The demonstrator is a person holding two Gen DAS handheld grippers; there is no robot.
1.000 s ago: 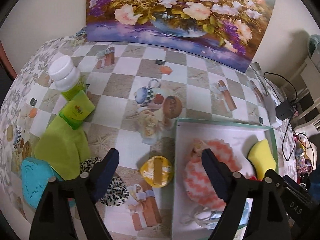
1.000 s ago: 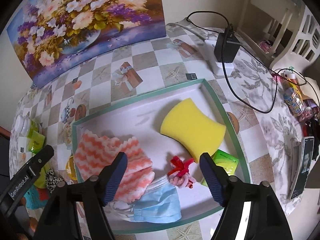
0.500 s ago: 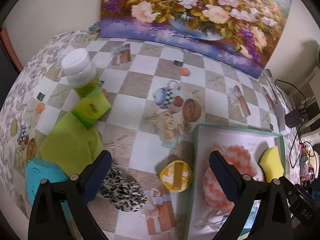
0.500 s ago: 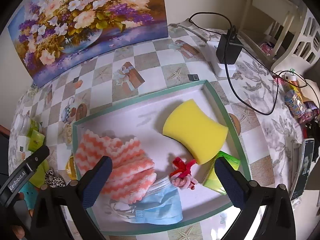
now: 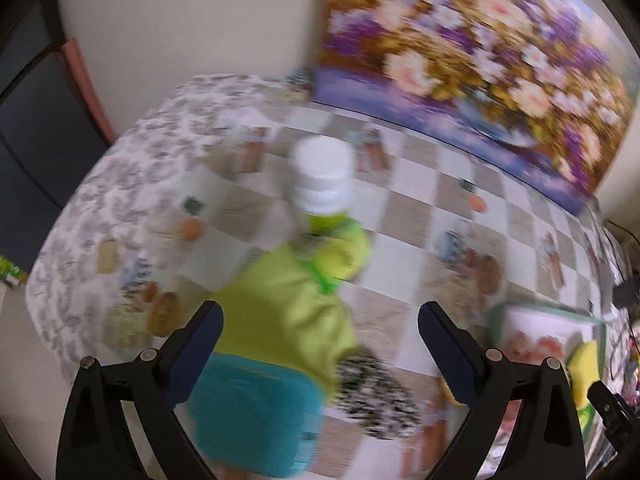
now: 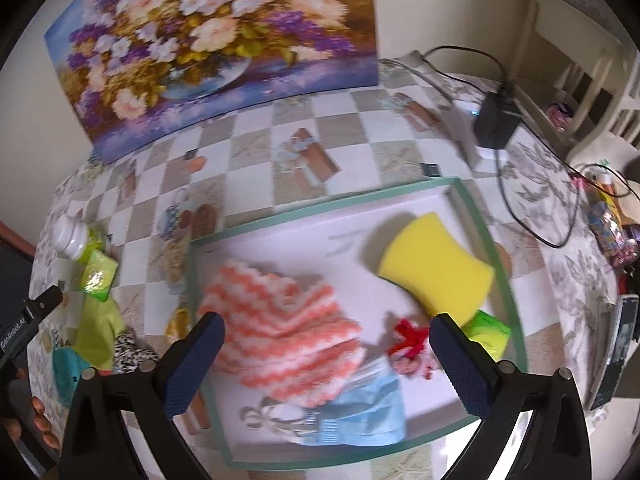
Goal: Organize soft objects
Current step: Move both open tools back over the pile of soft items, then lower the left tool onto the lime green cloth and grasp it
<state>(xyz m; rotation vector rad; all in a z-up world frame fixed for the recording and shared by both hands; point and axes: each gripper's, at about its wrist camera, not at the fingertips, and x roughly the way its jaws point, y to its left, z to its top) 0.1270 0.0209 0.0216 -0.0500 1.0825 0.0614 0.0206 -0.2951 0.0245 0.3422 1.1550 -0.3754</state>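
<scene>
Tongs first: in the left wrist view, the left tongs (image 5: 320, 348) stand wide apart and hold nothing. Below and between them on the desk (image 5: 404, 184) lie a lime green cloth (image 5: 280, 312), a teal cloth (image 5: 256, 412) at its near edge, and a leopard-print soft piece (image 5: 376, 392) just to the right, touching the green cloth. Beyond them stand a white-capped bottle (image 5: 322, 184) and a small green packet (image 5: 344, 256), touching the cloth's far edge. This view is blurred (fine detail is lost). At far right, part of a green-rimmed tray (image 5: 548, 308) shows.

In the right wrist view, the right tongs (image 6: 326, 346) are also spread fully and grip nothing, hovering over that tray (image 6: 320, 212). Inside it lie an orange-and-white zigzag cloth (image 6: 280, 316), a yellow sponge (image 6: 436, 272), a light blue face mask (image 6: 360, 412), a red and pink hair tie (image 6: 408, 344) and a green packet (image 6: 490, 332) tucked under the sponge. A person's fingers (image 6: 40, 424) show at lower left, near the other tool.

Judging by this, several soft things are already sorted into the tray, and the step in hand looks like reaching for one of those left outside. Next, the left tongs would need to lower onto one cloth, pinch a fold, and avoid knocking the bottle.
</scene>
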